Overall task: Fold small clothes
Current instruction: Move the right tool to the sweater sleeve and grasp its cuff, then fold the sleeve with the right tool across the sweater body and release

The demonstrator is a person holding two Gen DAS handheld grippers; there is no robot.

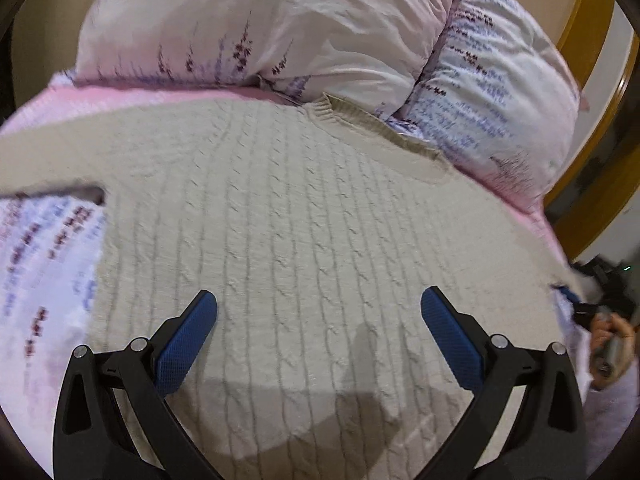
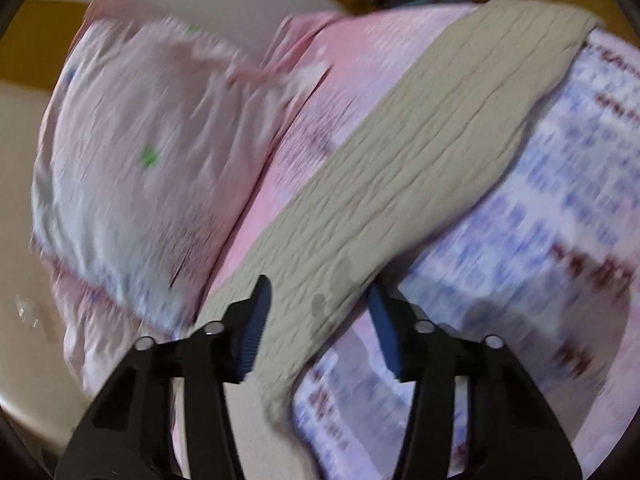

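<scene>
Beige cable-knit sweater (image 1: 288, 216) could slip unfolded, since left gripper (image 1: 319, 312) jaws gape empty and right gripper (image 2: 320, 312) jaws merely straddle its sleeve (image 2: 400, 168).

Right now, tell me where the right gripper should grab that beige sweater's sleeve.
Grip the sleeve near its free end, the narrow flat strip already lying between the right gripper fingers. Probably come in from the end, along its length, one pad under the edge. The body lies too broad and flat to pinch. The left gripper hangs open above it.
</scene>
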